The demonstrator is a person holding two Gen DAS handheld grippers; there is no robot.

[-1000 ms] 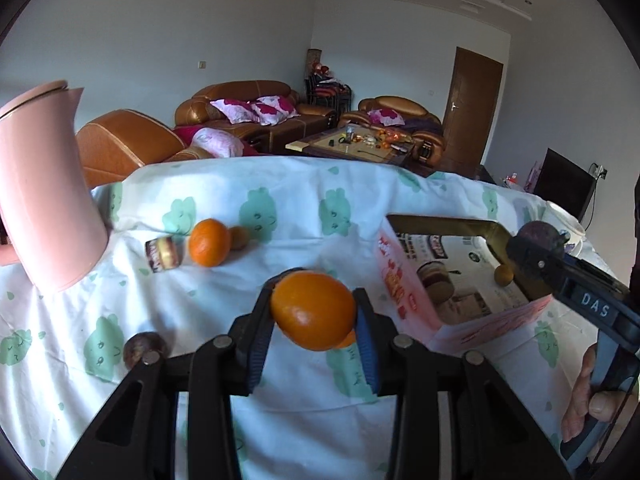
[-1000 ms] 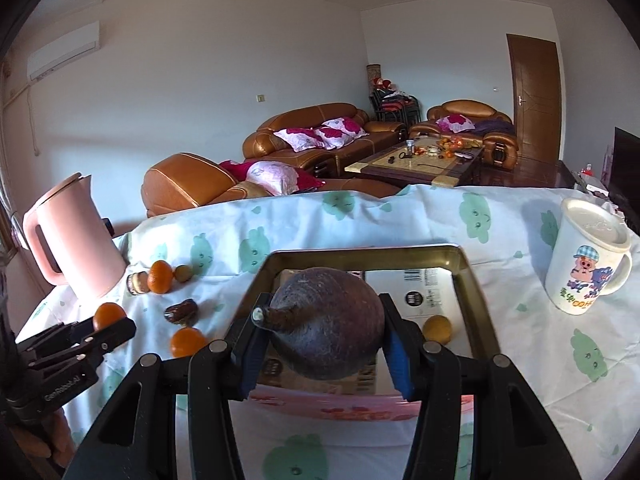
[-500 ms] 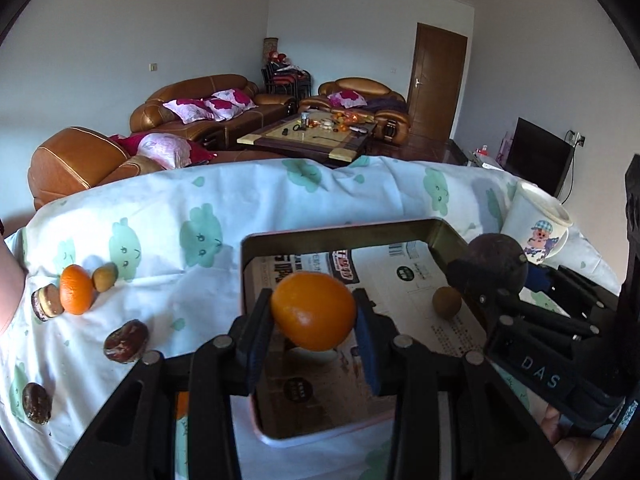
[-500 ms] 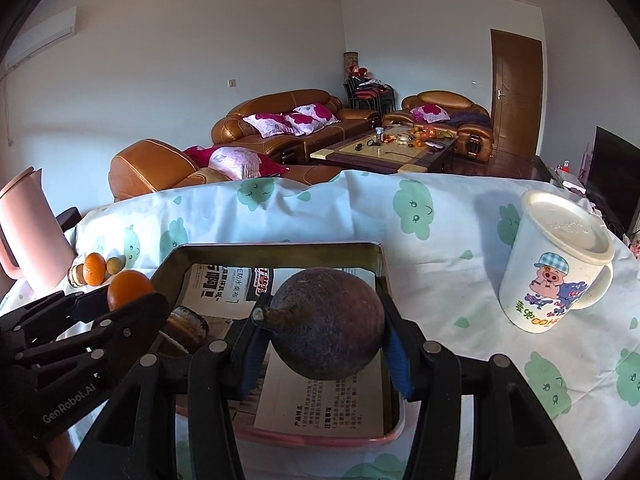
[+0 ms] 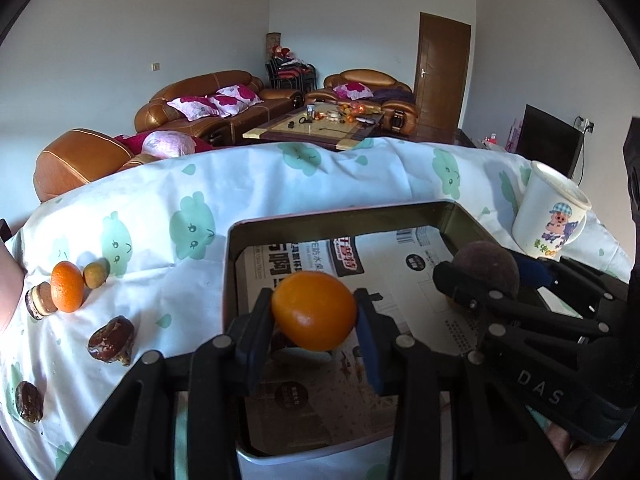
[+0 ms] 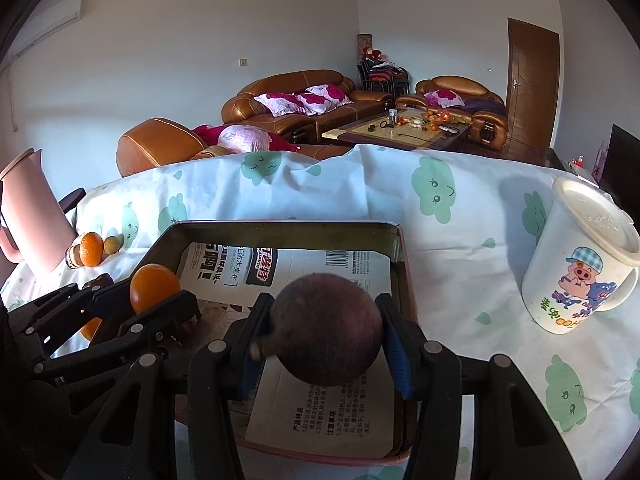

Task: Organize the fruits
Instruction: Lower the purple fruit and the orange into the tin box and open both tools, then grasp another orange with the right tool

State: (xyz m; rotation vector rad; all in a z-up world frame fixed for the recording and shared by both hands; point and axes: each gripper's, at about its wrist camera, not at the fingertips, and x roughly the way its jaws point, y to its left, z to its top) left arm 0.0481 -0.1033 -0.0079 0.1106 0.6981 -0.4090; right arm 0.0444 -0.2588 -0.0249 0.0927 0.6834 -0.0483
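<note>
Orange (image 5: 314, 311) and dark fruit (image 6: 326, 330), each claw-clamped, hover above tray (image 6: 280, 227).

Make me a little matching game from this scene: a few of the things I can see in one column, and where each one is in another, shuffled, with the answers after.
Things
1. orange
2. dark brown round fruit
3. cartoon pig mug
4. pink jug

Places
A. at the left edge of the table
B. held in the right gripper
C. standing on the cloth right of the tin tray
D. held in the left gripper

Pairs: 1-D, 2-B, 3-C, 4-A
</note>
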